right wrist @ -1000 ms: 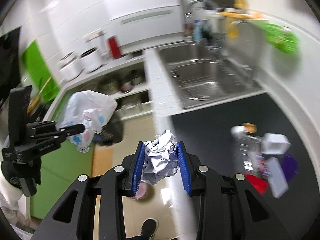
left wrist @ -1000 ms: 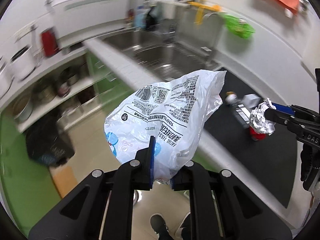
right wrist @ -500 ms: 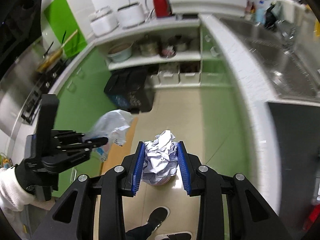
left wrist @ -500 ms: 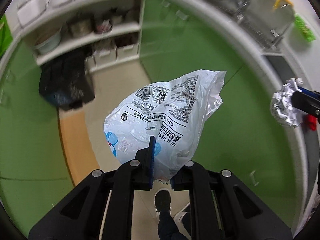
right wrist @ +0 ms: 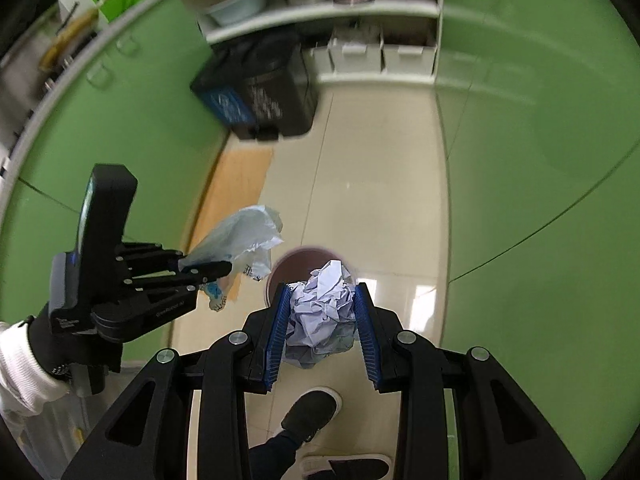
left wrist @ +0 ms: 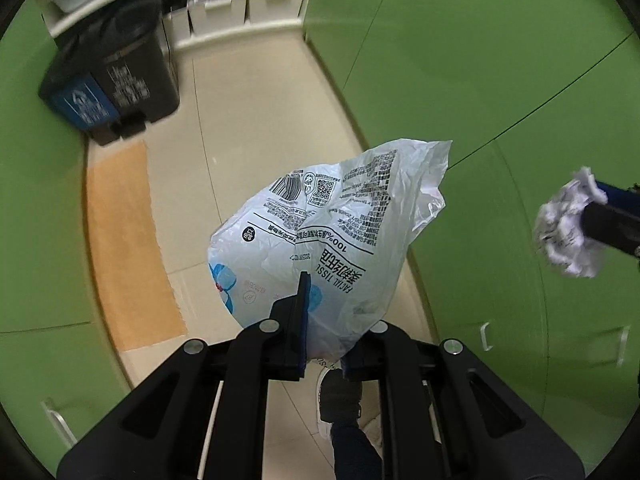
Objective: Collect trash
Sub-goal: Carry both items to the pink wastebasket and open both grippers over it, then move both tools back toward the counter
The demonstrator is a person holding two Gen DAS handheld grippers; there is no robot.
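Tissue wrapper [left wrist: 328,236] is pinched tight in the left gripper [left wrist: 322,344], crumpled paper [right wrist: 322,312] squeezed in the right gripper [right wrist: 322,332], both aimed down so they can be dropped into the small bin [right wrist: 288,268] at 12 o'clock.

I see a translucent white plastic tissue wrapper [left wrist: 332,236] at the centre of the left wrist frame, printed with black text, a barcode, a QR code and light-blue shapes near its lower edge. At the right edge sits a crumpled white paper ball [left wrist: 568,232] with faint grey print. My black left gripper [left wrist: 322,320] carries blue pads [left wrist: 305,312]; my black right gripper [right wrist: 322,320] has ribbed blue pads [right wrist: 278,332] too. Glossy green cabinet doors [left wrist: 500,80] fill both sides. The cream floor tiles [left wrist: 256,120] carry an orange-tan mat [left wrist: 124,240] on the left. In the upper left stands a black bin [left wrist: 120,76] with a blue panel and white lettering. I spot a mauve round rim [right wrist: 308,254] behind the paper, a white sleeve [right wrist: 20,364], and a dark shoe [right wrist: 312,412].
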